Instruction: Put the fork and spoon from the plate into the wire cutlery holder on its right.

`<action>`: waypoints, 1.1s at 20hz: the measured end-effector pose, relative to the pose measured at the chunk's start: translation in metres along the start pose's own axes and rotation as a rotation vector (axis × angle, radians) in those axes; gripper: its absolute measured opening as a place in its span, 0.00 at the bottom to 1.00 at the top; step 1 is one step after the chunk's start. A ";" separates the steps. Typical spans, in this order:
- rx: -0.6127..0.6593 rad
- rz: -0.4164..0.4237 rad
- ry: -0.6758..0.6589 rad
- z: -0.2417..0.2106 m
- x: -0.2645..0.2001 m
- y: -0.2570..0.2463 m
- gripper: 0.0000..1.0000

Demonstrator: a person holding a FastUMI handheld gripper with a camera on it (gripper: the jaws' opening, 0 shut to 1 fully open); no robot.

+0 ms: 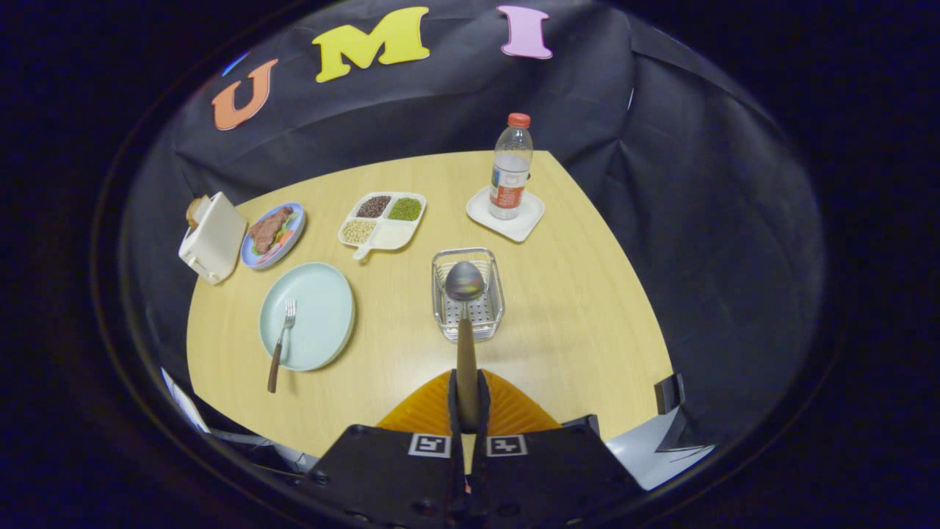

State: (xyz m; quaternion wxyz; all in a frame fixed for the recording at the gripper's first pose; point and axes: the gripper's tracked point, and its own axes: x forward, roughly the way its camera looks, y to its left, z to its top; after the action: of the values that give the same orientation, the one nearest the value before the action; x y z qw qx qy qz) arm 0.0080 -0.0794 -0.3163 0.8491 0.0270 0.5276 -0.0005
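My gripper [467, 400] is shut on the wooden handle of a spoon [465, 294], both fingers pressing on it. The spoon points forward, and its metal bowl hangs over the wire cutlery holder [496, 308], a small square steel basket on the wooden table. To the holder's left sits a pale green plate [323, 301]. A fork [280, 345] with a wooden handle lies on the plate's left side, tines pointing away and the handle sticking out past the near rim.
Beyond the holder, a water bottle [510, 169] stands on a white coaster [523, 220]. A divided tray of beans [382, 220], a blue plate with food [273, 235] and a white toaster [213, 239] line the far left. The table's near edge [294, 433] lies close below.
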 end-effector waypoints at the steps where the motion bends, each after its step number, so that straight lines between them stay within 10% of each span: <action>1: -0.007 -0.001 -0.003 0.005 0.002 0.000 0.05; 9: -0.057 -0.070 -0.128 0.046 -0.002 -0.004 0.12; 20: -0.179 0.036 -0.267 0.062 -0.031 0.059 0.85; 22: -0.186 0.055 -0.263 0.058 -0.032 0.073 0.86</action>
State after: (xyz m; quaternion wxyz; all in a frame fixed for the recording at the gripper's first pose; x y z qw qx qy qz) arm 0.0482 -0.0097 -0.2584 0.9094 -0.0378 0.4085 0.0681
